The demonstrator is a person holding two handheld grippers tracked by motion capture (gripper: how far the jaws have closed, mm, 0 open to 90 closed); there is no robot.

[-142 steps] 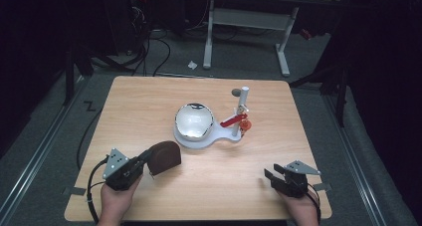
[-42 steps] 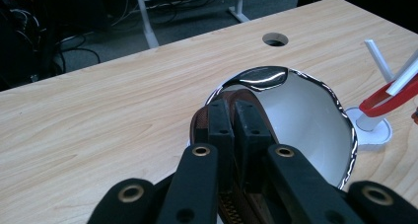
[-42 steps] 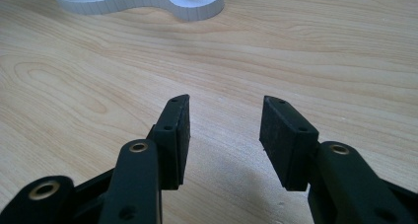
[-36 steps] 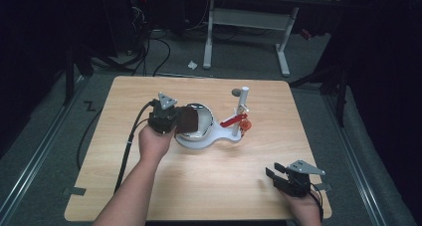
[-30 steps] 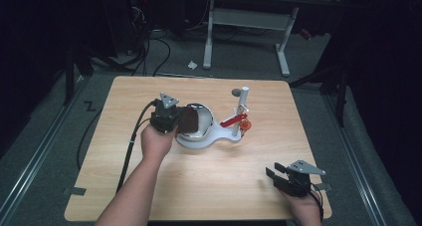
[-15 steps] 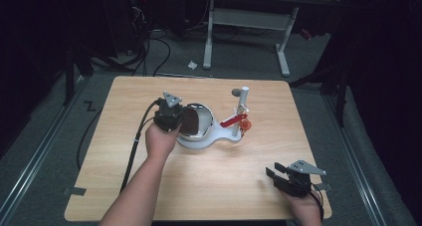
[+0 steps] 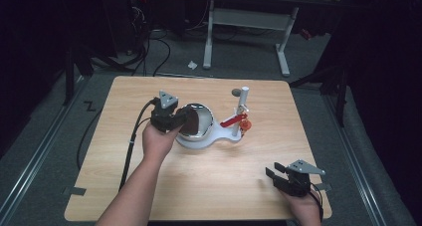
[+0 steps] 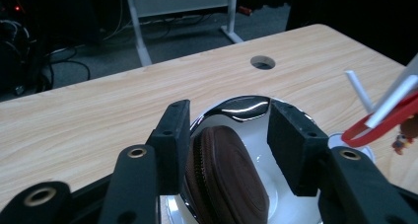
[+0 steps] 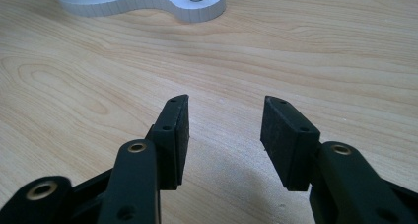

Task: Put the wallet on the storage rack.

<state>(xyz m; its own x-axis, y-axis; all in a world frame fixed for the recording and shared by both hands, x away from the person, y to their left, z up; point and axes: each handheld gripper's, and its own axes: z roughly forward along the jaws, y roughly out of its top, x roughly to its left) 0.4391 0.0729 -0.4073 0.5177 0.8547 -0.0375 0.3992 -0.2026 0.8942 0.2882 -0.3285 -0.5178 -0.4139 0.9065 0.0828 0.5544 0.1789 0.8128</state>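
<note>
Inside shiny steel bowl, round brown zippered pouch, left tongs parted

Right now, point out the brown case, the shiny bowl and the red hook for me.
brown case (image 8: 224,179): left gripper view, on its ribbed face beside the zip.
shiny bowl (image 8: 246,107): left gripper view, on its far inner wall.
red hook (image 7: 232,121): high view, on its red arm beside the white post.
</note>
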